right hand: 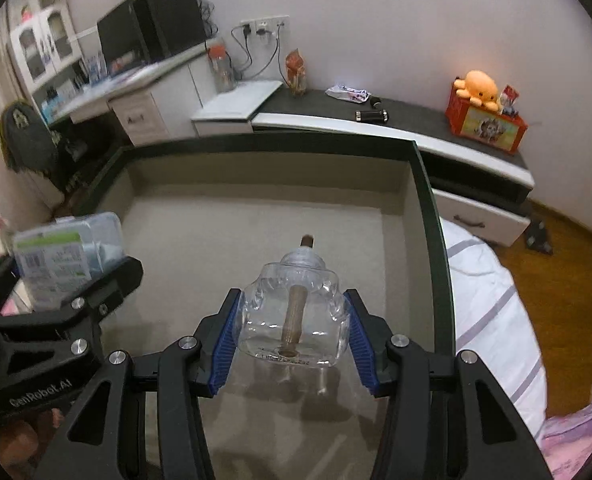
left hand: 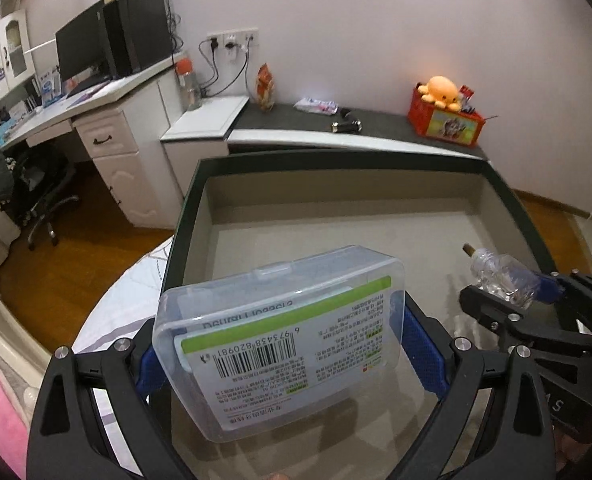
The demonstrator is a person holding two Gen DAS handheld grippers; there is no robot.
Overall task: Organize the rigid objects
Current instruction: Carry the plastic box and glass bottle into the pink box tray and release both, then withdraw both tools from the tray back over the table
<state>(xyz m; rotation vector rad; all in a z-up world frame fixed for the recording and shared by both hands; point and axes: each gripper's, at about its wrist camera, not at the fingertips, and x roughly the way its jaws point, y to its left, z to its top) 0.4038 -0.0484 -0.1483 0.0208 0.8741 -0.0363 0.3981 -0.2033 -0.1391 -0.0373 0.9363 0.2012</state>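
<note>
My left gripper (left hand: 280, 344) is shut on a clear plastic box (left hand: 280, 332) with a green-and-white barcode label, held tilted over the near left part of a large open dark-rimmed box (left hand: 184, 232) with a beige floor. My right gripper (right hand: 292, 332) is shut on a clear glass bottle (right hand: 292, 312) with a brown stopper and stick inside, neck pointing away, held above the box floor (right hand: 256, 220). The bottle (left hand: 500, 276) and right gripper (left hand: 512, 300) show at the right of the left wrist view. The plastic box (right hand: 68, 248) shows at the left of the right wrist view.
The big box rests on a bed with a white striped sheet (right hand: 492, 312). Behind it stand a low dark-topped cabinet (left hand: 376, 128) with a red crate and orange plush (left hand: 444, 110), a flashlight (left hand: 346, 126), and a white desk (left hand: 108, 120) with a monitor. Wood floor lies on both sides.
</note>
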